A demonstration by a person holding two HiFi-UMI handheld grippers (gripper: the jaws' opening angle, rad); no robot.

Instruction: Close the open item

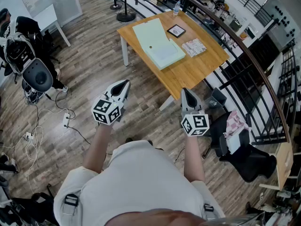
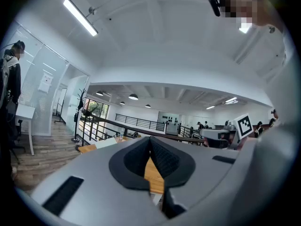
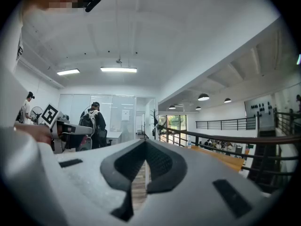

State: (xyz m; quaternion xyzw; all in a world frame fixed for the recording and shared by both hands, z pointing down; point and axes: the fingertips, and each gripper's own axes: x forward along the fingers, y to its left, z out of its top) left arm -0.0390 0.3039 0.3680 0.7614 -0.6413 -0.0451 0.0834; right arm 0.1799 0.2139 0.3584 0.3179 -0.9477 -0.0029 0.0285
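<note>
A pale green flat item (image 1: pixel 157 44) lies opened out in two halves on the wooden table (image 1: pixel 188 74), well ahead of both grippers. My left gripper (image 1: pixel 123 84) is held level above the floor, short of the table's near corner, with its jaws shut on nothing. My right gripper (image 1: pixel 186 92) hangs beside it, close to the table's near edge, also shut and empty. In the left gripper view the closed pads (image 2: pixel 162 157) frame a strip of the table top (image 2: pixel 155 175). In the right gripper view the pads (image 3: pixel 157 159) meet at the tip over wooden floor.
On the table are a black picture frame (image 1: pixel 176 30), a patterned booklet (image 1: pixel 194 47) and a water bottle (image 1: pixel 176 7). A curved railing (image 1: pixel 244 51) runs behind it. A dark chair with cloth (image 1: pixel 235 140) stands right, an office chair (image 1: pixel 37 76) and floor cables (image 1: pixel 66 119) left.
</note>
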